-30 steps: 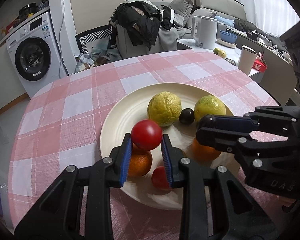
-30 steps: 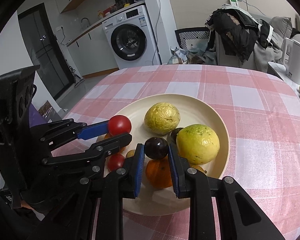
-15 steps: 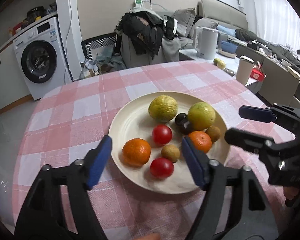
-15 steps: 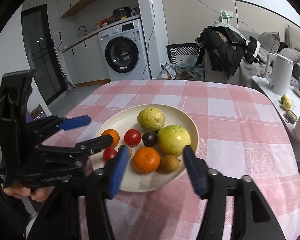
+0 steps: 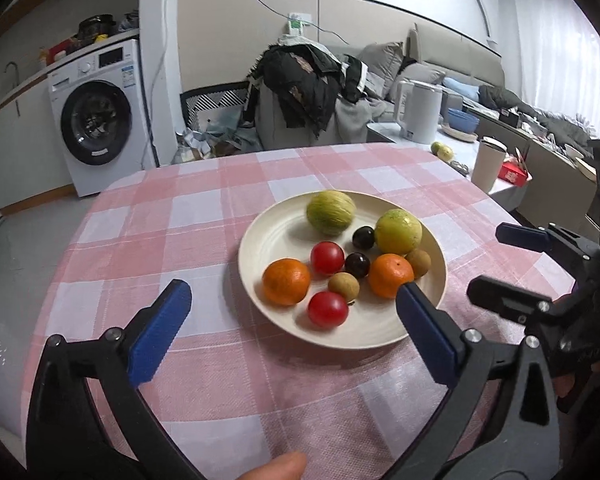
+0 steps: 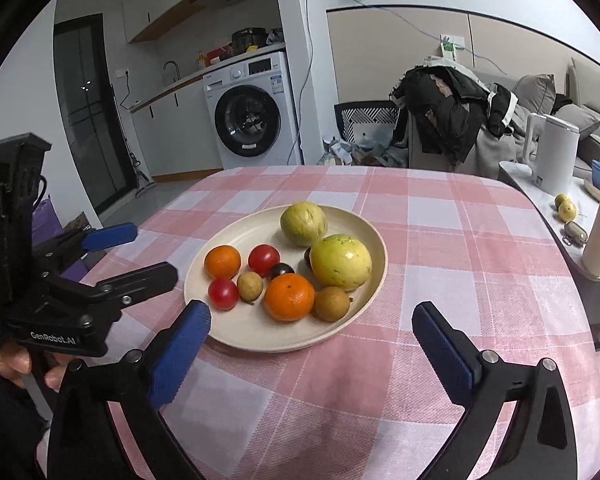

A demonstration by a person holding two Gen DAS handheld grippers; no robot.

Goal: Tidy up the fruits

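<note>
Left wrist view: the left gripper [image 5: 292, 320] hangs above the near edge of the counter [image 5: 148, 240], its blue fingers [image 5: 158, 338] spread wide and still opening, nothing between them. The cream plate [image 5: 268, 240] of fruit sits beyond the fingertips, toward the counter's middle; the right-hand fingertip overlaps the plate's near rim in the picture, though contact cannot be told. On the plate lie two oranges [image 5: 286, 281], two red tomatoes [image 5: 327, 258], two dark plums [image 5: 357, 265], two small brown fruits [image 5: 343, 287] and two large yellow-green fruits [image 5: 331, 213].

This view also catches the right gripper [image 5: 500, 264] at the counter's right edge, fingers parted and empty. The right wrist view instead shows the left gripper [image 6: 140, 256] at the counter's left edge, with a hand [image 6: 16, 364] on its grip, and the plate [image 6: 240, 328] just ahead of the right gripper [image 6: 312, 320], whose jaws are likewise opening wide around bare cloth.
</note>
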